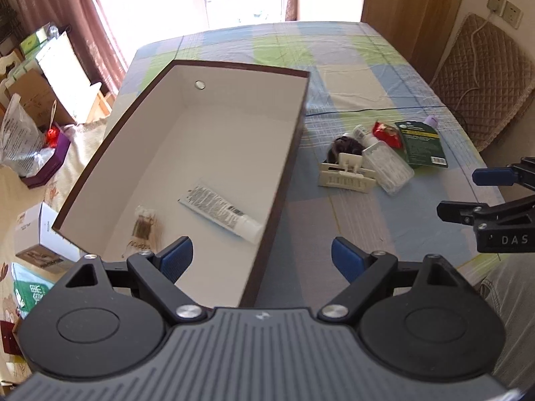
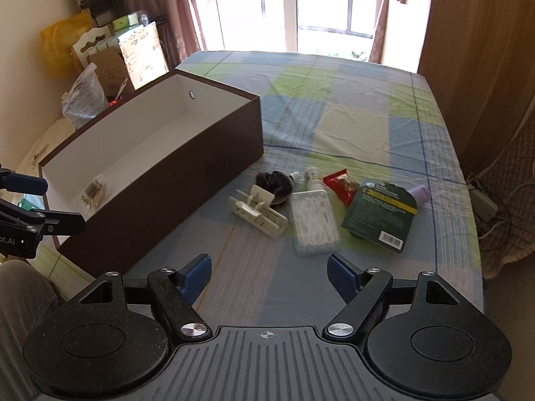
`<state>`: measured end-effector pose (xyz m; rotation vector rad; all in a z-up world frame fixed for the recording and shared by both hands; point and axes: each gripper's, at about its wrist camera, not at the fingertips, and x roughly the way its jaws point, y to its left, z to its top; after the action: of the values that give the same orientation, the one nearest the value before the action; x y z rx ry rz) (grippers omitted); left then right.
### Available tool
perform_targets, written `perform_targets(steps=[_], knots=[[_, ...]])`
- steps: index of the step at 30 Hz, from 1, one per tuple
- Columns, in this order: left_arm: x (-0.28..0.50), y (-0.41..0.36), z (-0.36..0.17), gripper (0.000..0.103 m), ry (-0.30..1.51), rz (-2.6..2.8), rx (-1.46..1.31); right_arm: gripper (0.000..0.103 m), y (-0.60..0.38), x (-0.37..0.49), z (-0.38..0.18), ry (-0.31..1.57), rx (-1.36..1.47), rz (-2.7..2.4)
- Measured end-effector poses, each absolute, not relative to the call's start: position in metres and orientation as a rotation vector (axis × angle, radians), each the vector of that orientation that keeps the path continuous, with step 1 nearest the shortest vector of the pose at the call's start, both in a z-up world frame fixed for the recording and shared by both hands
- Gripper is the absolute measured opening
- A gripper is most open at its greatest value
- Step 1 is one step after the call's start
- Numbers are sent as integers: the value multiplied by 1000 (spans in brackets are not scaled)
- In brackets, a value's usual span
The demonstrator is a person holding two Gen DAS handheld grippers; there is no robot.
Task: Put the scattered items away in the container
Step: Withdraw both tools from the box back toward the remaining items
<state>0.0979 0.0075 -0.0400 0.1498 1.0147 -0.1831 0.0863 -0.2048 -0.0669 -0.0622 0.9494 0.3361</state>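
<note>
A brown box (image 1: 287,153) (image 2: 187,173) with a white inside stands open on the bed. Inside lie a white tube (image 1: 220,210) and a small clear packet (image 1: 143,224) (image 2: 95,188). Right of the box is a pile: a cream clip (image 1: 346,175) (image 2: 257,212), a dark scrunchie (image 1: 344,145) (image 2: 276,182), a clear swab case (image 1: 388,167) (image 2: 314,222), small white bottles (image 1: 362,133) (image 2: 312,177), a red packet (image 1: 388,133) (image 2: 341,185), a green pack (image 1: 423,145) (image 2: 381,215) and a lilac bottle (image 1: 431,121) (image 2: 421,193). My left gripper (image 1: 262,260) is open and empty above the box's near right corner. My right gripper (image 2: 269,275) is open, empty, short of the pile.
A checked sheet (image 2: 351,107) covers the bed. Boxes and bags (image 1: 33,117) crowd the floor to the left. A wooden wardrobe (image 2: 474,50) and a quilted chair (image 1: 481,77) stand on the right. A bright window (image 2: 317,0) is behind the bed.
</note>
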Motion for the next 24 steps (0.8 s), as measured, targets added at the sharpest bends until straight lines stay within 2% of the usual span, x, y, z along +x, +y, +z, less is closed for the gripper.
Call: perform_targets(steps=[15,24], knots=[[98,-45,-59,87,1001,-265,155,82,-270,79,-85,1009,57,171],[120,-64,-88,87,1028,-267,161,82,-299,100,-109,1065,154,112]])
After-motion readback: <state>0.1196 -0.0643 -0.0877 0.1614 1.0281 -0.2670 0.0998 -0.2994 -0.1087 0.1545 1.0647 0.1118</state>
